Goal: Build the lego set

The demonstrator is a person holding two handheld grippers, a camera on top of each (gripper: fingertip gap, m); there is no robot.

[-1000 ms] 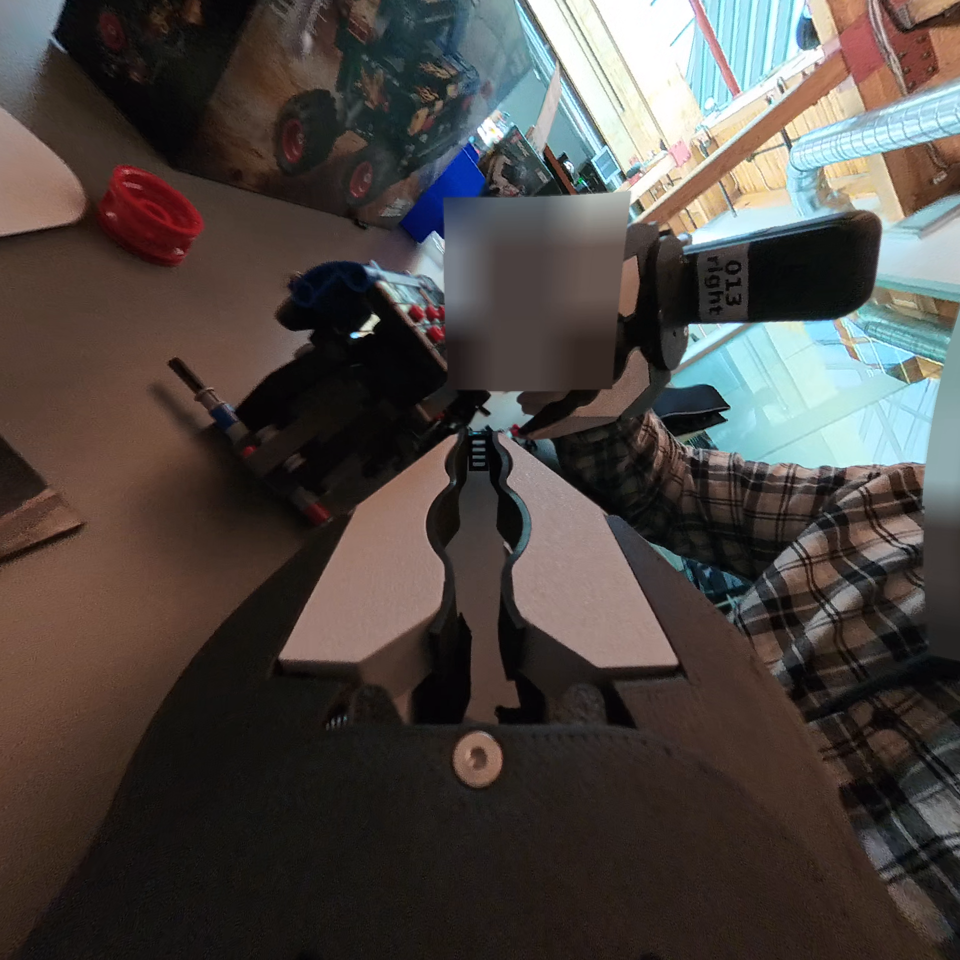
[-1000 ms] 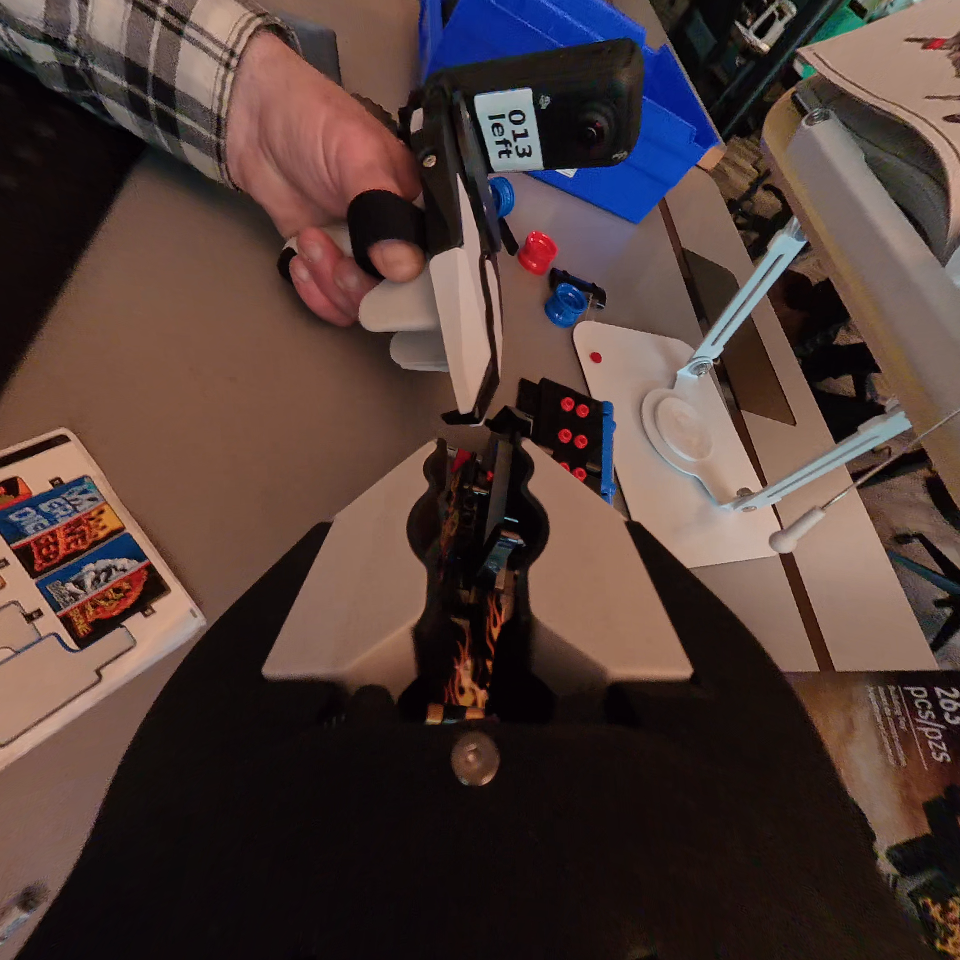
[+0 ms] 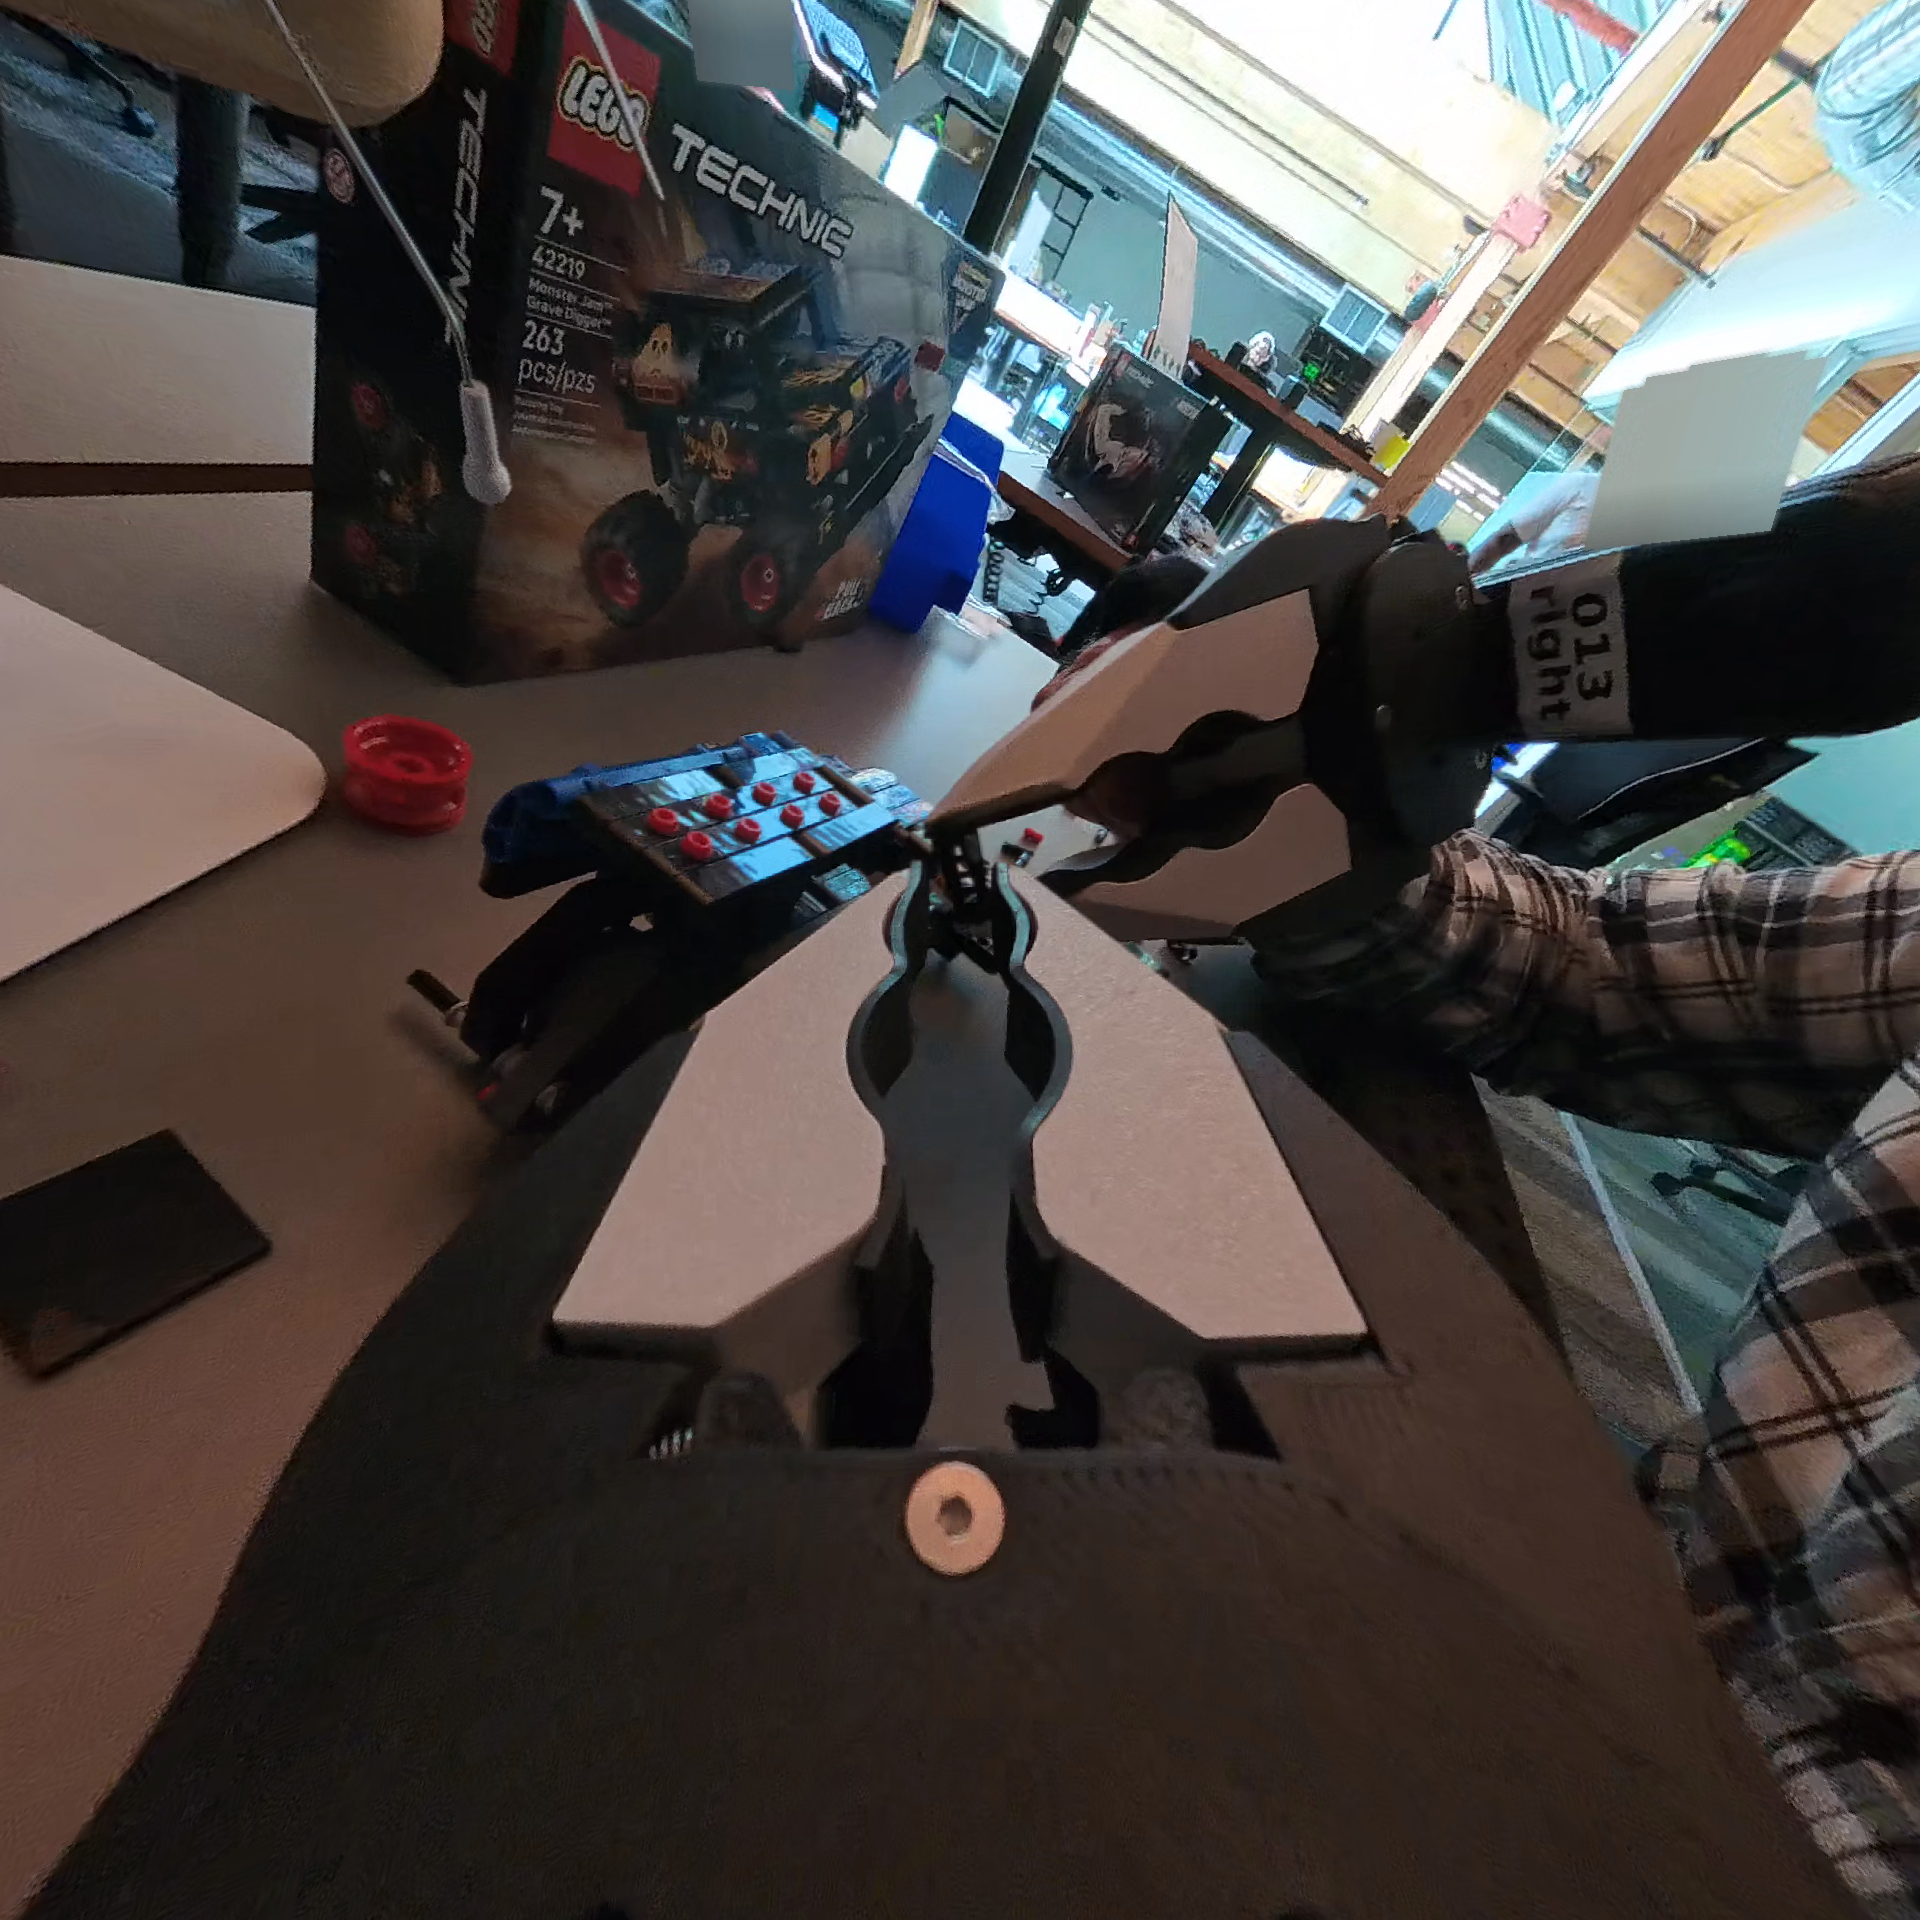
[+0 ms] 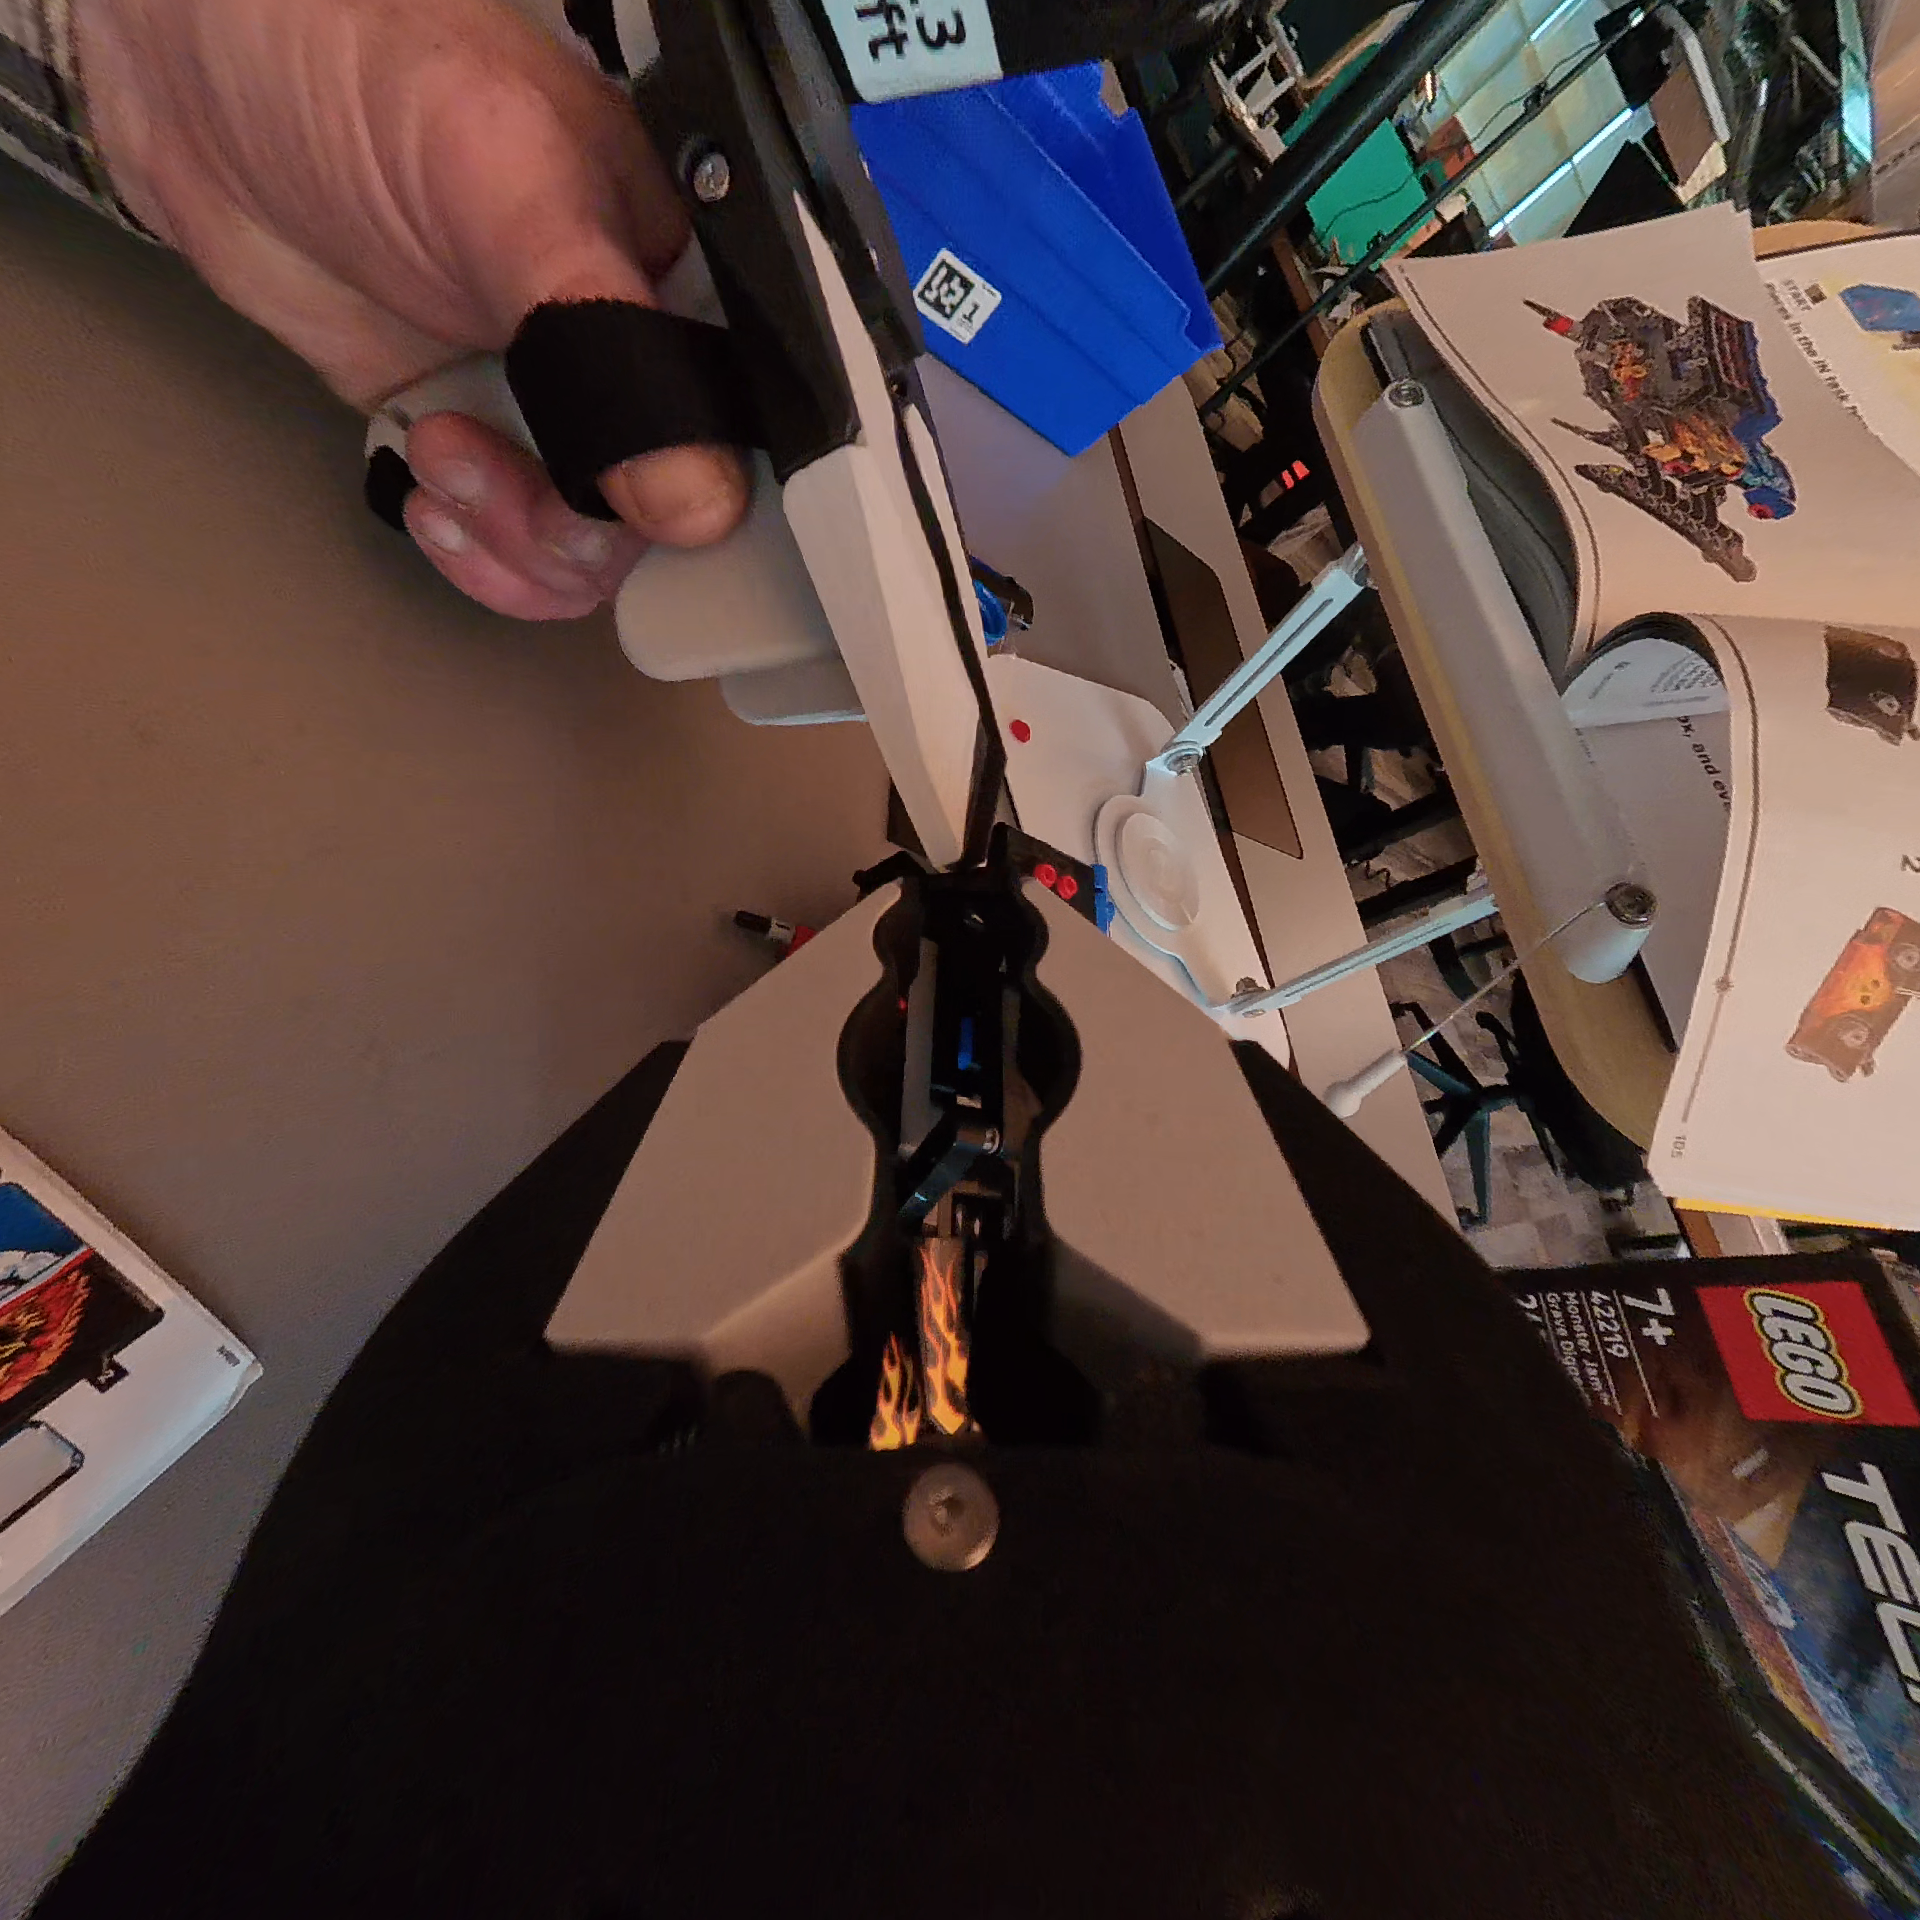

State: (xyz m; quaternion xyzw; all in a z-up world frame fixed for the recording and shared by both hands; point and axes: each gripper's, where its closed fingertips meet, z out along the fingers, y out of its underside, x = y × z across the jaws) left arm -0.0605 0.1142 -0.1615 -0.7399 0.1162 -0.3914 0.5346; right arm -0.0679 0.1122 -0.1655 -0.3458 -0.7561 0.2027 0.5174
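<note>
Since a second ago both grippers have swung round: the left gripper (image 3: 956, 883) now looks level across the table (image 3: 208, 1039) at the upright set box (image 3: 623, 416), and the right gripper (image 3: 997, 831) has come in from the right to meet it tip to tip. Between them sits the half-built truck (image 3: 717, 831), a black and blue chassis with red pins on its deck, resting on the table. The right gripper (image 4: 961, 925) is clamped on the truck's flame-printed side, which runs deep into its throat. The left gripper's fingers are closed on a small black piece at the truck's end (whether loose or already part of the model, I cannot tell). I judge this a fitting step midway through the build: one tool steadies, the other presses a part home. The next move calls for a straight, aligned push with no twist, the right grip staying firm. As for containers, the blue bin (image 4: 1029, 260) shows only its outer walls, its contents hidden; a red wheel hub (image 3: 407, 774) lies loose beside the truck.
</note>
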